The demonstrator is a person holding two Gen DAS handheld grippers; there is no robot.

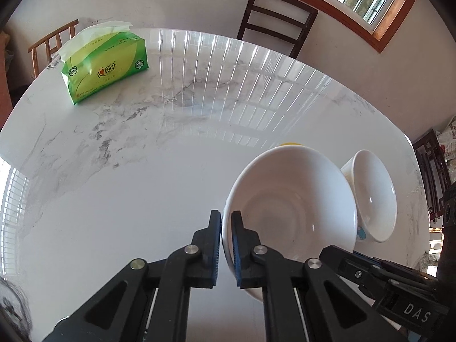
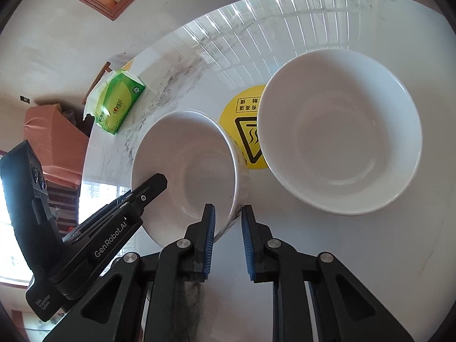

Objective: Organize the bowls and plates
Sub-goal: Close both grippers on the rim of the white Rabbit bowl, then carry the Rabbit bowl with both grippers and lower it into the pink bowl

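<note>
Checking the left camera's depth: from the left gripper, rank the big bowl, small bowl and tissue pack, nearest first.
1. Big bowl, its rim pinched in the left gripper.
2. Small bowl, just right behind it.
3. Tissue pack, far left.

In the right wrist view, the right gripper [image 2: 227, 219] closes its blue-padded fingers [image 2: 209, 236] on the near rim of a tilted white bowl [image 2: 185, 168], one finger inside the wall and one outside. The left gripper [image 2: 154, 183] reaches in from the left, its black tip at the same bowl's opposite rim. A larger white bowl [image 2: 339, 139] sits just to the right, partly covering a yellow warning sticker [image 2: 245, 131] on the marble table [image 2: 356, 256], with a green tissue pack [image 2: 119, 104] farther back.
</note>
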